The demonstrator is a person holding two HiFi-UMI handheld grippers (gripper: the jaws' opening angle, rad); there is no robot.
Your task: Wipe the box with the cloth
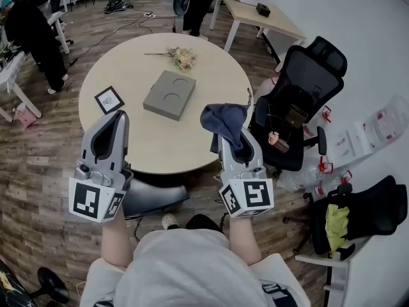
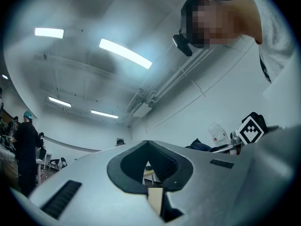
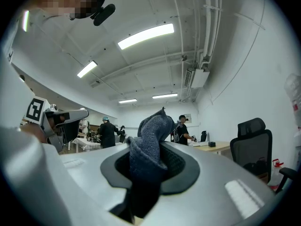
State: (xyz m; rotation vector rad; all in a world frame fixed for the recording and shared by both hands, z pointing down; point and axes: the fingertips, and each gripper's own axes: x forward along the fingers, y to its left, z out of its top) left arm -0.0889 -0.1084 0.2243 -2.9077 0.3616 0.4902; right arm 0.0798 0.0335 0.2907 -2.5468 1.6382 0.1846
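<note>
The grey flat box (image 1: 169, 94), with two round dents in its top, lies near the middle of the round beige table (image 1: 160, 142). My right gripper (image 1: 231, 135) is held above the table's near right edge, shut on a dark blue cloth (image 1: 225, 121) that bunches up out of its jaws. The right gripper view has that cloth (image 3: 149, 140) standing up between the jaws of the right gripper (image 3: 151, 150). My left gripper (image 1: 119, 116) hovers at the near left edge, shut and holding nothing. In its own view the left gripper (image 2: 148, 147) tilts up toward the ceiling.
A bunch of dried flowers (image 1: 181, 57) lies at the table's far side and a small framed card (image 1: 109, 99) at its left. A black office chair (image 1: 300, 101) stands close on the right. People stand in the background by other desks.
</note>
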